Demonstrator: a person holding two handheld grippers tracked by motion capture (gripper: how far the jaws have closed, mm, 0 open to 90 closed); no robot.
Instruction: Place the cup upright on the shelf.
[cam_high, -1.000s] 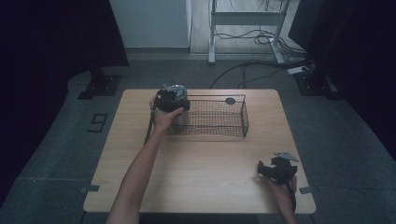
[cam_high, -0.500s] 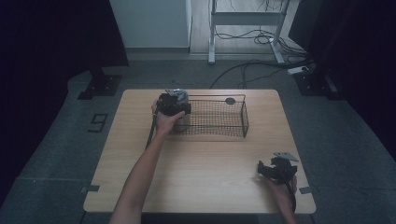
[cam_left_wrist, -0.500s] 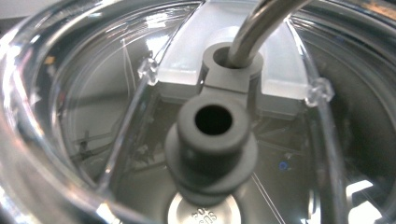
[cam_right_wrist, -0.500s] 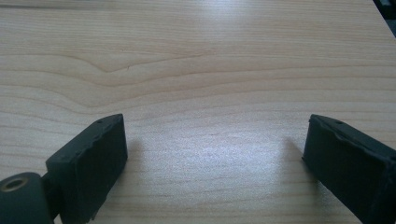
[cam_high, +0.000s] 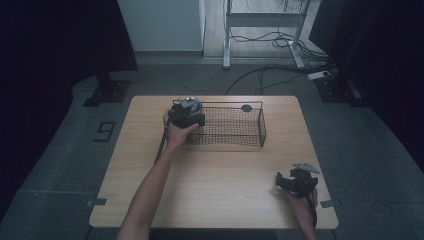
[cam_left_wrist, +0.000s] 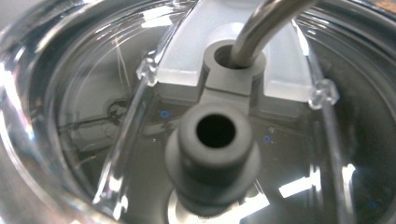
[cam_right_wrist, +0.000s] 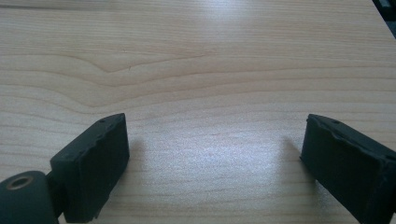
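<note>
From above, the left claw (cam_high: 186, 116) sits at the left end of one wire basket (cam_high: 231, 126) on the bench (cam_high: 210, 190), with a clear lidded container (cam_high: 190, 104) at its tip. The left claw's own camera is pressed close to that container's lid (cam_left_wrist: 93, 93), showing a grey spout (cam_left_wrist: 212, 149) and a metal straw (cam_left_wrist: 261, 28); whether this claw grips it I cannot tell. The right claw (cam_high: 296, 181) rests near the bench's right front corner, spread wide over bare wood (cam_right_wrist: 201, 70). No writing is legible.
</note>
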